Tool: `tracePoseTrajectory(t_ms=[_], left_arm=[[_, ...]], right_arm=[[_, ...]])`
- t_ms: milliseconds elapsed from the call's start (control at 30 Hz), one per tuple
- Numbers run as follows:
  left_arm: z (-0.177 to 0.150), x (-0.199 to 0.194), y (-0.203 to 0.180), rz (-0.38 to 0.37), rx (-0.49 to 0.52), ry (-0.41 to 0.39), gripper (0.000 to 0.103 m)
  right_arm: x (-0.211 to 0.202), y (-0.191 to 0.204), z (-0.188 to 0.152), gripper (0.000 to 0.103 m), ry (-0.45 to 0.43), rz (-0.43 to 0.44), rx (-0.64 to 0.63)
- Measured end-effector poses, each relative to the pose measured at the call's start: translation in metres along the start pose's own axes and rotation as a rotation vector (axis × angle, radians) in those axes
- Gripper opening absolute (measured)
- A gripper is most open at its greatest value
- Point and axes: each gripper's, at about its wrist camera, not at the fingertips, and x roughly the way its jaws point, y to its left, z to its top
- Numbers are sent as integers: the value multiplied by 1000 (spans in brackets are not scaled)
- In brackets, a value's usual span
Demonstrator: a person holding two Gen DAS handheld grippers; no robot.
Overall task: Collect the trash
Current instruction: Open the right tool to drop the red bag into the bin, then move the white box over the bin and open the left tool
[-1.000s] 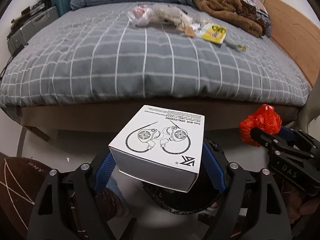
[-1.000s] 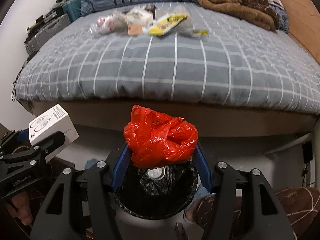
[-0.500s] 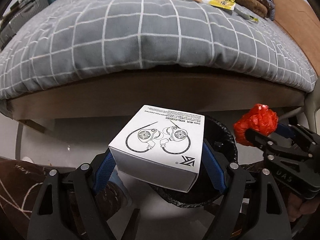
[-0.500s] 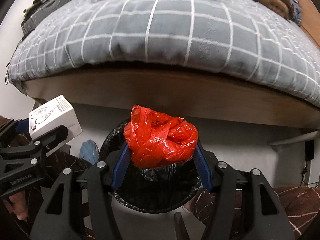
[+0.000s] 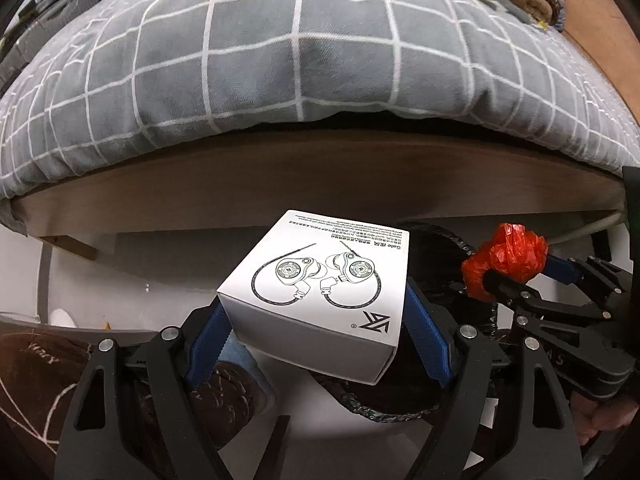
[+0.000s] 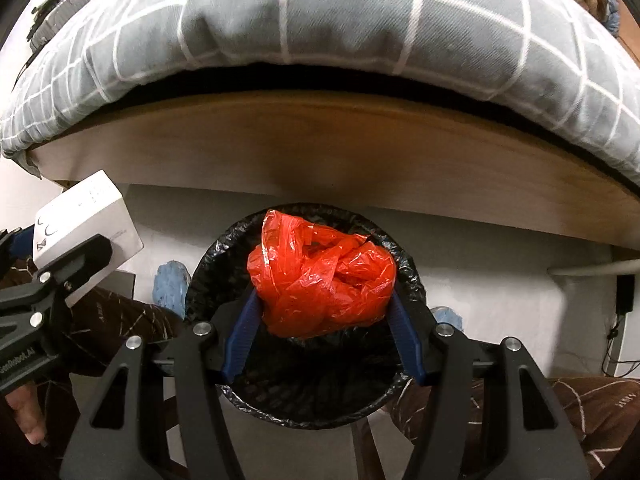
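My left gripper (image 5: 316,320) stays clamped on the white cardboard earphone box (image 5: 320,296), centre frame. My right gripper (image 6: 320,312) still squeezes the crumpled red plastic bag (image 6: 322,276), and both have dropped: the black-lined round bin (image 6: 304,396) now fills the lower middle directly beneath the bag, while the grey checked bedspread (image 6: 320,20) has slid toward the top edge
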Motion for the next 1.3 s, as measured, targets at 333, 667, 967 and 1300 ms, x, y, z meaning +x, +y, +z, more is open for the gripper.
tracePoseTrajectory(t_ms=[333,667,967,1300], left_arm=[[-1,20,0,29,-3,32,79],[-2,26,-2,38,-10,44,79],[0,19,-24,-2,18,41,79],[4,19,-70,-52,75,47,79]], right_arm=[[5,3,0,61,2,6,-2],[-6,9,-4,81,-26,-3,-39],[-28,-27,-12,95,-61,-56,58],[-43,-72,-20,95,-78,-108,144]])
